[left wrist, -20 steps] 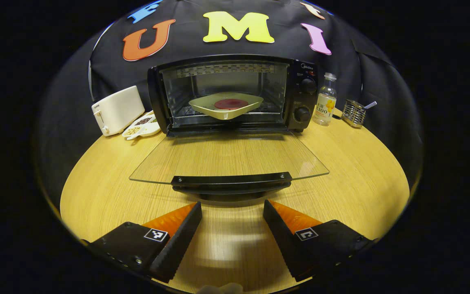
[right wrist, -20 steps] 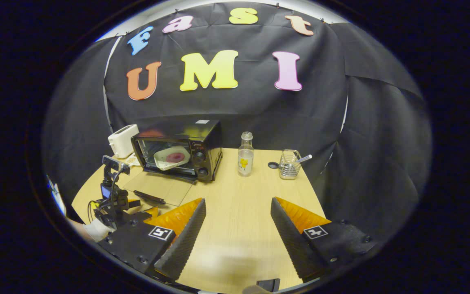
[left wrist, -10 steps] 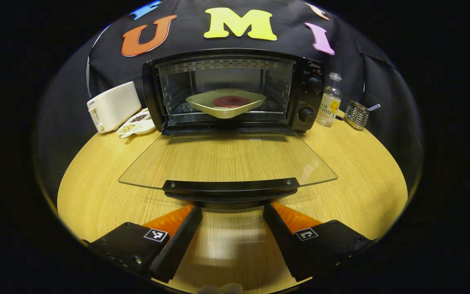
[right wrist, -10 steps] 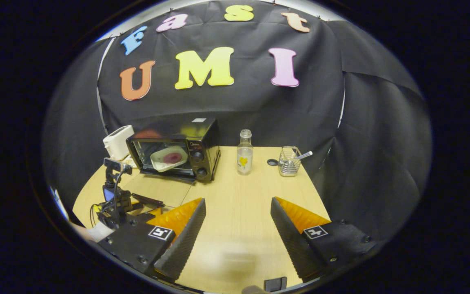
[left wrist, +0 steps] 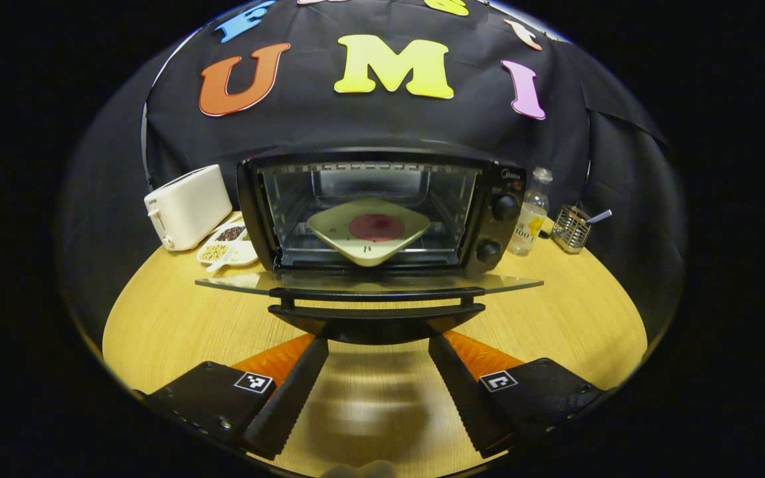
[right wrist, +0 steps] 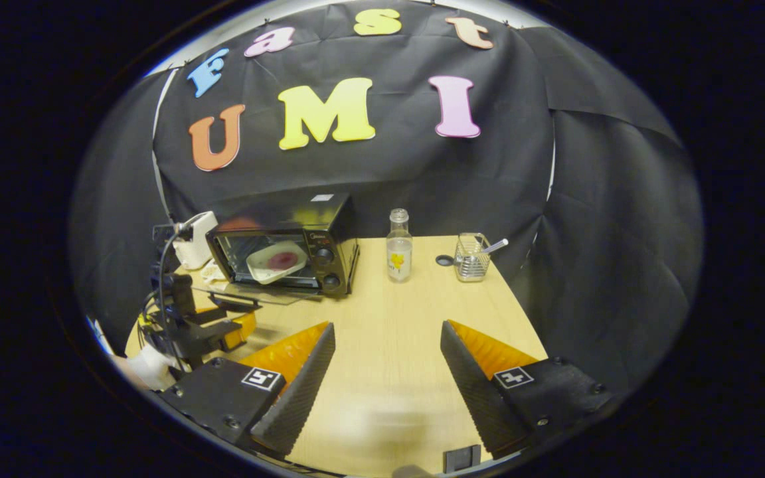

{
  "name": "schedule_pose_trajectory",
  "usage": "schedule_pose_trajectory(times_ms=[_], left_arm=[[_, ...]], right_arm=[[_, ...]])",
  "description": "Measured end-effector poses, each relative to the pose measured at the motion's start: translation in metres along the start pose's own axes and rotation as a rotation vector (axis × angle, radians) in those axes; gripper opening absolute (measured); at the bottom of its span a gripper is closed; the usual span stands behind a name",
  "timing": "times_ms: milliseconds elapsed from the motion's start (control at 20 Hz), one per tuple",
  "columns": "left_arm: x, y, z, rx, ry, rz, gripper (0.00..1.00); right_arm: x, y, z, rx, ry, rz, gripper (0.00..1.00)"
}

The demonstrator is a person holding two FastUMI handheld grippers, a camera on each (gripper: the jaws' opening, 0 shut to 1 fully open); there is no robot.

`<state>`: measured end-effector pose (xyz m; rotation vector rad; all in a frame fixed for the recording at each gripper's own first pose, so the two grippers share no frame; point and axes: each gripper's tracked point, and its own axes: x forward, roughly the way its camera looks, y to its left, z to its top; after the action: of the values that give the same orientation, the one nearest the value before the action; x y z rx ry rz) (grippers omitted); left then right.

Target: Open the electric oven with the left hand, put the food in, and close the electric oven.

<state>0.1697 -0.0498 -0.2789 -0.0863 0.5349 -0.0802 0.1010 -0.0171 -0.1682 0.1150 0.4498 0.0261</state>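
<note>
With the plate of food point(left wrist: 369, 232) already sitting on the rack inside the electric oven point(left wrist: 382, 209), what remains is judged to be the closing. The glass door point(left wrist: 369, 284) hangs open in front of the oven's mouth, nearly level, and its black handle point(left wrist: 376, 312) faces the left gripper point(left wrist: 378, 385), which sits low just in front of the handle, apparently to get under it and swing the door up. That gripper's jaws are spread wide, holding nothing; the tips lie beneath the handle's ends, and contact cannot be told. Well to the right of the oven, the right gripper point(right wrist: 388, 378) hovers over bare tabletop point(right wrist: 396, 332), out of the door's path, its jaws likewise wide apart and empty. A toaster point(left wrist: 186, 206) stands left of the oven, a bottle point(left wrist: 528, 212) right.
</note>
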Motion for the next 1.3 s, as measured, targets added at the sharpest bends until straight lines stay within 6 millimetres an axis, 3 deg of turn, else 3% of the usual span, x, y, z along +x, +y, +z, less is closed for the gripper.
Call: schedule_pose_trajectory(times_ms=[300,350,450,800,1300], left_arm=[[0.012,0.006,0.061,0.021,-0.069,0.003,0.98],[0.015,0.005,0.070,0.026,-0.084,0.006,0.98],[0.018,0.003,0.081,0.041,-0.108,0.003,0.98],[0.010,0.004,0.073,0.060,-0.102,-0.028,0.98],[-0.029,0.008,0.061,0.073,-0.124,-0.052,0.98]], right_arm=[[-0.005,-0.004,0.004,0.056,-0.027,-0.025,0.96],[-0.006,-0.005,0.004,0.061,-0.032,-0.030,1.00],[-0.009,-0.007,0.004,0.068,-0.038,-0.043,0.96],[-0.018,-0.001,0.005,0.079,-0.048,-0.070,1.00],[-0.053,0.017,-0.002,0.057,-0.080,-0.072,0.96]])
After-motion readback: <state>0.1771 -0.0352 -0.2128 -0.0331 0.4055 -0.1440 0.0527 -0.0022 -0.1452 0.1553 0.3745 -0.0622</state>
